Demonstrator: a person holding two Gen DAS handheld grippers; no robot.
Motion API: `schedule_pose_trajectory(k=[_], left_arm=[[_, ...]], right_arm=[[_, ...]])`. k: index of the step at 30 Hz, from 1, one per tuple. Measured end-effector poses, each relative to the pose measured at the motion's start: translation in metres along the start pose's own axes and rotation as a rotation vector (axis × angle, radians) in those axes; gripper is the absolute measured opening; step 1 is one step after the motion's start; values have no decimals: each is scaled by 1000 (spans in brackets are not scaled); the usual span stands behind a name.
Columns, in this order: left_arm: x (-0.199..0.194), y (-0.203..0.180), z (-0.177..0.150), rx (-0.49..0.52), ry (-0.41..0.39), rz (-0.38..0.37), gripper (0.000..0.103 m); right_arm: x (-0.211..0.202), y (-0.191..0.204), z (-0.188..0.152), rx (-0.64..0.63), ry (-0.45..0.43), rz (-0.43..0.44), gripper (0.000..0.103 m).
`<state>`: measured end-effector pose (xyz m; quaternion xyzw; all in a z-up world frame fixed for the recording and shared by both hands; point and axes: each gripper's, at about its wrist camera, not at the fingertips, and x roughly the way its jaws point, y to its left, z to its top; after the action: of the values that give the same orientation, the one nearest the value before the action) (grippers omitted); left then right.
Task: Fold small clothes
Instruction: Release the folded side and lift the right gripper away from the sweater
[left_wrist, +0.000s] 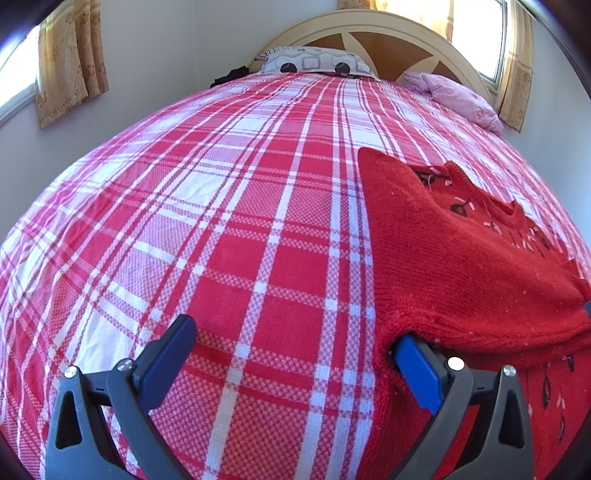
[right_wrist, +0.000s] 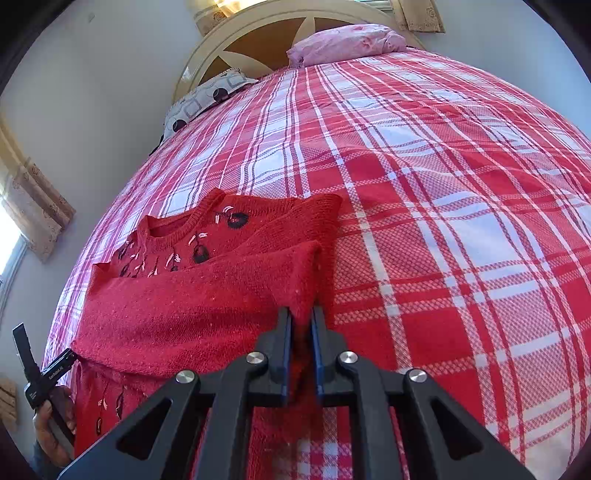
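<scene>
Sweater (right_wrist: 207, 306) lies on the bed (right_wrist: 443, 184), soft thick knit, likely droops; my right gripper (right_wrist: 301, 317) pinches its folded edge, left gripper (left_wrist: 295, 354) spread wide beside its corner.

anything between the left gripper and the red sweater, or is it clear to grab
Nothing visible stands between them. The left gripper is open, and its right finger already sits against the folded edge of the red sweater. The right gripper is shut on the sweater's other corner.
</scene>
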<state>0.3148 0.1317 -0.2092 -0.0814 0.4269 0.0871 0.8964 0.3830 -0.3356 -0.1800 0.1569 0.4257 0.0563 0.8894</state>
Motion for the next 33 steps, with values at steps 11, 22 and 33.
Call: schedule_pose_trajectory(k=[11, 22, 33], left_arm=[[-75, -5, -9, 96, -179, 16, 103], [-8, -21, -1, 164, -53, 114, 103], [-11, -19, -4, 153, -48, 103, 103]], right_arm=[[-50, 45, -9, -180, -103, -12, 34], [0, 59, -28, -208, 12, 25, 34], [-8, 73, -42, -300, -21, -79, 35]])
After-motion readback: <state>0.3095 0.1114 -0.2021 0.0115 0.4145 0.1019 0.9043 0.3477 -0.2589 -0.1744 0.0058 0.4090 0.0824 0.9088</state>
